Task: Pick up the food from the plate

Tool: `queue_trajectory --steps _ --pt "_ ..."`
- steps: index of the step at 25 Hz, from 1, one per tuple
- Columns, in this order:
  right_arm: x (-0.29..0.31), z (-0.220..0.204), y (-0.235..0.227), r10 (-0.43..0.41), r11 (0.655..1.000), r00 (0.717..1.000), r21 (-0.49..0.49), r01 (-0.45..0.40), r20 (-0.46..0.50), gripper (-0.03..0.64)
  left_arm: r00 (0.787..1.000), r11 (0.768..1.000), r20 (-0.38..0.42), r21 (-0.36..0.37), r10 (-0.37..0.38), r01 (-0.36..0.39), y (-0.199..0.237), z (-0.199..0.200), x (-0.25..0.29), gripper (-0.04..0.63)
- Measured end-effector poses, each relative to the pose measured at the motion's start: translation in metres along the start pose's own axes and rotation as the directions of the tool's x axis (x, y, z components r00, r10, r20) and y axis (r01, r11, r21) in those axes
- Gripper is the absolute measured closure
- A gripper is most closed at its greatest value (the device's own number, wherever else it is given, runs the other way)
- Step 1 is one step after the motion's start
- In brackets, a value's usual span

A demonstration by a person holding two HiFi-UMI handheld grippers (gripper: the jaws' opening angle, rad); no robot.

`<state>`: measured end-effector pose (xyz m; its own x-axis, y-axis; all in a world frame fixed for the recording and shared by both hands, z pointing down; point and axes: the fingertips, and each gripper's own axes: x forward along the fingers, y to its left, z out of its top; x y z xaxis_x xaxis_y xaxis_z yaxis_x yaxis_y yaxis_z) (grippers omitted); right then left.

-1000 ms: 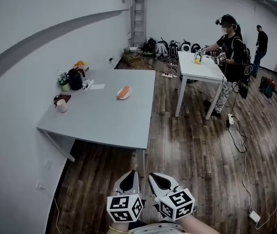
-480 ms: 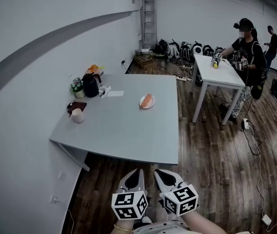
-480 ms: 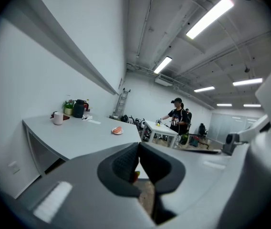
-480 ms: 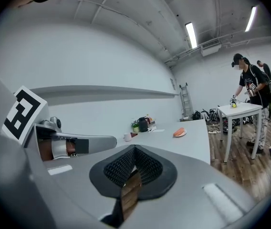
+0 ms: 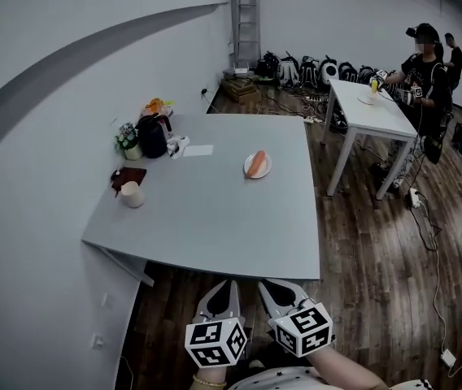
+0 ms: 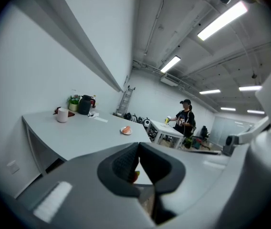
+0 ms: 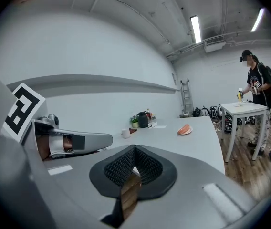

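Head view: left gripper (image 5: 228,286) and right gripper (image 5: 265,286), jaws together, empty, well apart from food (image 5: 255,163)

surface: grey table (image 5: 215,218) | on it: plate (image 5: 267,169), cup (image 5: 132,195), black jug (image 5: 153,137), paper sheet (image 5: 198,149)

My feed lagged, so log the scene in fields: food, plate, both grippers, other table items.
plate: white, on the grey table, right of middle
food: orange piece, lying on the plate
left gripper: jaws shut, empty, short of the table's near edge
right gripper: jaws shut, empty, beside the left one
other items: cup and kettle at the table's left side
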<state>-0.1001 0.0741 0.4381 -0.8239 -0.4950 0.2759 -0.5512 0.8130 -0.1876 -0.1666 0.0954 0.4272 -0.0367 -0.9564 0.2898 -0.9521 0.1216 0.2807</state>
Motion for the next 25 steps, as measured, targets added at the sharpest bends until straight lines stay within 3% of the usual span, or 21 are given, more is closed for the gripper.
queue_trajectory --steps 10,25 --pt "0.069 0.01 -0.048 -0.026 1.0 0.999 0.013 0.026 -0.028 0.618 0.999 1.0 -0.045 0.016 0.002 -0.001 0.03 0.009 0.073 0.588" --pt "0.178 0.081 -0.188 -0.094 0.995 0.995 -0.027 0.093 -0.032 0.618 0.995 0.997 -0.076 0.034 -0.064 0.067 0.034 0.074 0.257 0.587"
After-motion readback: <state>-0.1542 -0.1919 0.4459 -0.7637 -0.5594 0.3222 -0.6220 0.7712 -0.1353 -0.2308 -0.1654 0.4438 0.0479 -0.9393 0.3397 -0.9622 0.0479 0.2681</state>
